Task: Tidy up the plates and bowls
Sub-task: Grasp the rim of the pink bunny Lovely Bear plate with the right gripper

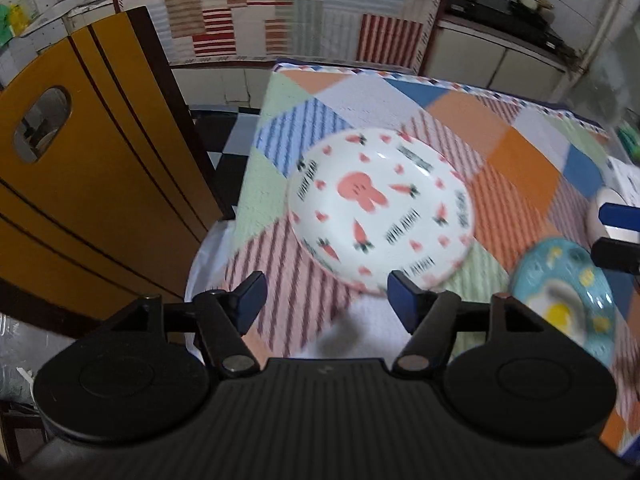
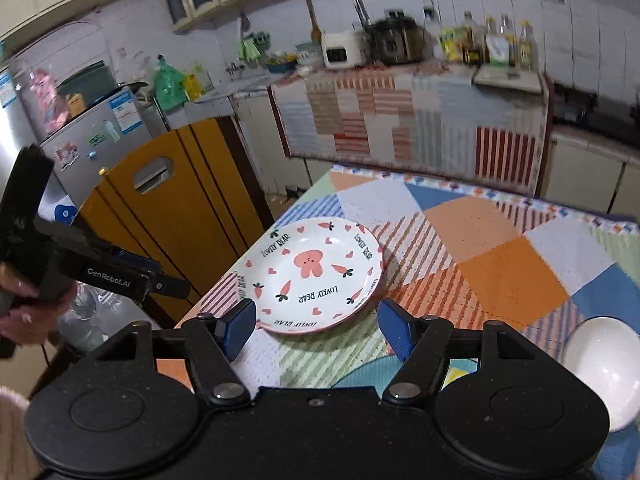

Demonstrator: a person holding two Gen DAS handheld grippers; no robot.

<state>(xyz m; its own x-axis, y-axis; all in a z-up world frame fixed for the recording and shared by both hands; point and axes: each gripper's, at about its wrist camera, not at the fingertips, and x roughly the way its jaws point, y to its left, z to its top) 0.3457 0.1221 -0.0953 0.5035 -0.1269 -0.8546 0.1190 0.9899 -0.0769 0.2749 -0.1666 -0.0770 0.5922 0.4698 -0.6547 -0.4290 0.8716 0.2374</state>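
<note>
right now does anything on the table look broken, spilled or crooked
Nothing stands out: the rabbit plate lies flat and whole near the table's left edge, and the white bowl sits upright. No spills show.

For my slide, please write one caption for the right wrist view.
Open right gripper hovers before the rabbit plate on a patchwork tablecloth, white bowl at right.

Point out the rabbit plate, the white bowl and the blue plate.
rabbit plate (image 2: pixel 314 276): right wrist view, centre rabbit.
white bowl (image 2: pixel 600 368): right wrist view, inner wall.
blue plate (image 1: pixel 564 300): left wrist view, centre.
</note>
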